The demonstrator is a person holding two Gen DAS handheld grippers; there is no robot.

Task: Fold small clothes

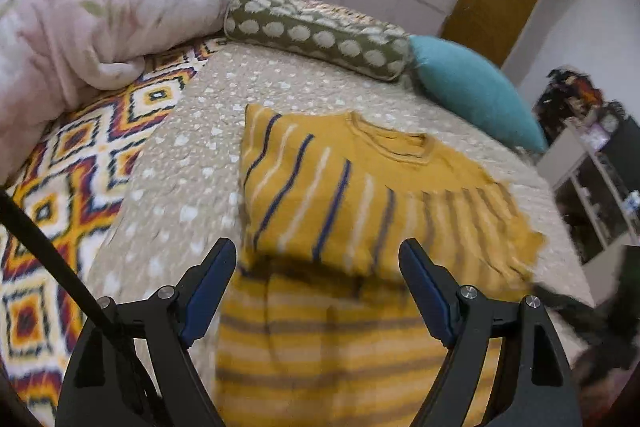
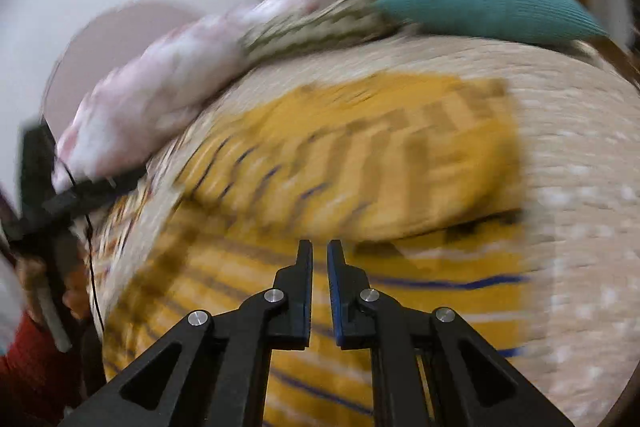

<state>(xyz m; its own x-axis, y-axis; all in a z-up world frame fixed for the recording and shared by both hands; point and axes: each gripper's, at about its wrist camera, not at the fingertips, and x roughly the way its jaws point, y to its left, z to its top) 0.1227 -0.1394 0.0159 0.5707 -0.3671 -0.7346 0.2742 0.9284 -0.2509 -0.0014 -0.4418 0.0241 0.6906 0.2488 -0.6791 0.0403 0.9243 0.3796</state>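
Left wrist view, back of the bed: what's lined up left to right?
Pink blanket → olive spotted bolster → teal cushion. The yellow striped sweater lies nearer, in front of the bolster and cushion, so it is left out of the row.

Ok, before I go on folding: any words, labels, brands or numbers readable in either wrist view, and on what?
None readable.
Yellow striped sweater: no tag or print in view.
Shelf clutter at far right: too small and blurred to read.
Right wrist view: motion-blurred throughout.
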